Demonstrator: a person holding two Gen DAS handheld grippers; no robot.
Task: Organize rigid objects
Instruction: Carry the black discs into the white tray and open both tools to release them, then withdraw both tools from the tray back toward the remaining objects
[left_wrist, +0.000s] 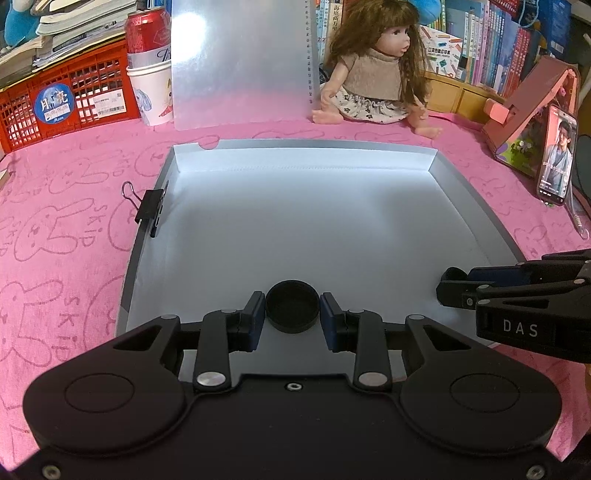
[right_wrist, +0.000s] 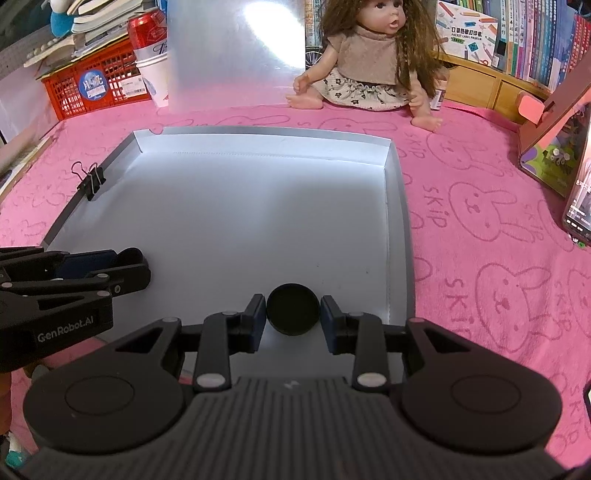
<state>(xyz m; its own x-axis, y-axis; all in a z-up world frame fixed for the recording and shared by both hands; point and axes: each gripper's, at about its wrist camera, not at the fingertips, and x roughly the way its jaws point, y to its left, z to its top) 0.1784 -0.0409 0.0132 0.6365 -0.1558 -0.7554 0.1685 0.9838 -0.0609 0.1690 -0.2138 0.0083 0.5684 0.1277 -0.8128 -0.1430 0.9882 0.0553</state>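
Pink rabbit-print tablecloth (left_wrist: 74, 229) under grey tray (left_wrist: 280, 221), near edge: left gripper (left_wrist: 292, 312) clamps upturned black cap (left_wrist: 291, 312); right gripper (right_wrist: 293, 309) loosening round black disc (right_wrist: 293, 309), pads barely apart. Both likely being set down; binder clip (left_wrist: 149, 212) remains on left rim

Phone (left_wrist: 557, 155): screen text too small to read. Crate (left_wrist: 55, 99) at ten o'clock: cut by frame edge. Book spines (left_wrist: 509, 48): titles illegible.
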